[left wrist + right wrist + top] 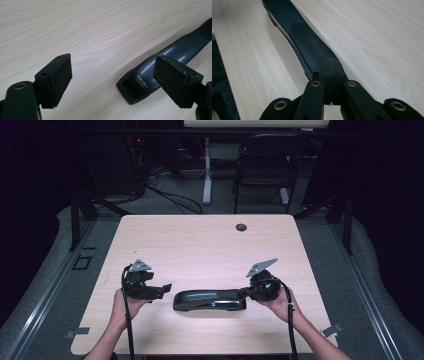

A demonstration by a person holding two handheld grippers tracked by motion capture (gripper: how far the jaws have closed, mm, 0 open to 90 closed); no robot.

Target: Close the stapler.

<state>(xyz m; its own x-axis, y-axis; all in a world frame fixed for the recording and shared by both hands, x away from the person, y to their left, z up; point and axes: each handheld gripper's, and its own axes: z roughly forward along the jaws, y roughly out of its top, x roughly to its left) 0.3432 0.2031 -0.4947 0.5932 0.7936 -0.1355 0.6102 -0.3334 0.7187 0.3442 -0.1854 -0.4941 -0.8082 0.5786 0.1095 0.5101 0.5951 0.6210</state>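
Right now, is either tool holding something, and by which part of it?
The left tool holds nothing; its jaws stand open beside the stapler. The right tool is shut at the stapler's rear end; an actual pinch cannot be told.

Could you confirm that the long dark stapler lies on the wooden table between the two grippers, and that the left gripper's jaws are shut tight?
Not quite: the left gripper is open, its pads standing well apart in the left gripper view. The rest holds: the stapler lies on the table between the two grippers.
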